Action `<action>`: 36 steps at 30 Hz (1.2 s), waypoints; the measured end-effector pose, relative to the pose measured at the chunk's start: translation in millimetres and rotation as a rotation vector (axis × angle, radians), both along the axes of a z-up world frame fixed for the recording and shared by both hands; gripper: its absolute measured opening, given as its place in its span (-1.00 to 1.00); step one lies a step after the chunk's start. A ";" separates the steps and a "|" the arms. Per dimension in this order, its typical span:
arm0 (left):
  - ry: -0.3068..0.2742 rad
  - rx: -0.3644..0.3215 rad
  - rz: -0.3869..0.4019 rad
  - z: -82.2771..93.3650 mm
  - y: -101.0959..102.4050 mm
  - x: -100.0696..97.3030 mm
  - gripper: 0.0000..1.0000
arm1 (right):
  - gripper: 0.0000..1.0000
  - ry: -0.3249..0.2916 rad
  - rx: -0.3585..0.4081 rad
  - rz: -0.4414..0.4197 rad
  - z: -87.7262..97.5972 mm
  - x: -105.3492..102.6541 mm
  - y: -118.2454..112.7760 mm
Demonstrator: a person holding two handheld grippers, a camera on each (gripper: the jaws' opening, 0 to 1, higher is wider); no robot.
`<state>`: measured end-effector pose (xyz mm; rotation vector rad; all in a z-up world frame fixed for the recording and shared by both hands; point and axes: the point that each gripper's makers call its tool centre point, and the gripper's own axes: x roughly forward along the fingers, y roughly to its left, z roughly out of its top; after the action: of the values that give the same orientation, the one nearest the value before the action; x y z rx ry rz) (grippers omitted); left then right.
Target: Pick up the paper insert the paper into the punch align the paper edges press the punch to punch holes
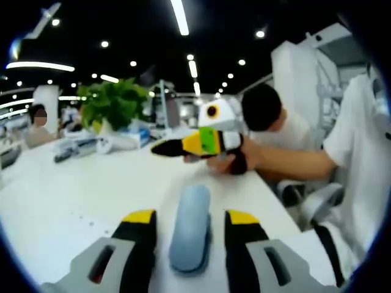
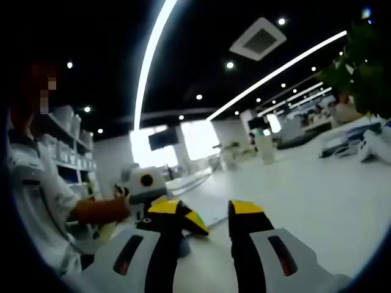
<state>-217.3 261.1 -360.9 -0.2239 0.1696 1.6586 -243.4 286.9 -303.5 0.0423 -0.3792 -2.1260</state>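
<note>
1. Office ceiling lights run over a long white table [image 1: 73, 195]; a plant [image 1: 116, 101] stands toward its far edge.
2. Left gripper [image 1: 189, 226] hangs low over the near edge, jaws apart, holding nothing, with the blue-grey punch [image 1: 190, 229] lying on the table between them.
3. Right gripper [image 1: 201, 141] shows further along the table in a person's hand; in its own view its jaws [image 2: 208, 213] stand apart and look empty, though the other gripper's tip overlaps them there.
4. Paper [image 2: 211, 210] appears to lie flat on the table just past those jaws, toward the near edge; blur makes this uncertain.
5. Judging by this, nothing is picked up yet: picking up, inserting, aligning and pressing all remain.
</note>
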 end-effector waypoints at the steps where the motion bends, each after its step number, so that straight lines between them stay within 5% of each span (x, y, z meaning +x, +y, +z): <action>1: 0.010 -0.011 0.003 -2.3 -0.8 -1.3 -0.13 | -0.34 0.001 0.001 0.000 0.0 0.4 -0.4; 36: 0.034 0.005 0.005 -1.2 -2.7 1.7 -0.50 | -0.48 0.023 0.031 -0.021 -0.8 0.9 1.0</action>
<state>-215.7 258.5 -362.1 -0.1923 0.1905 1.6680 -242.5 287.8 -304.2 0.0316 -0.3338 -2.1515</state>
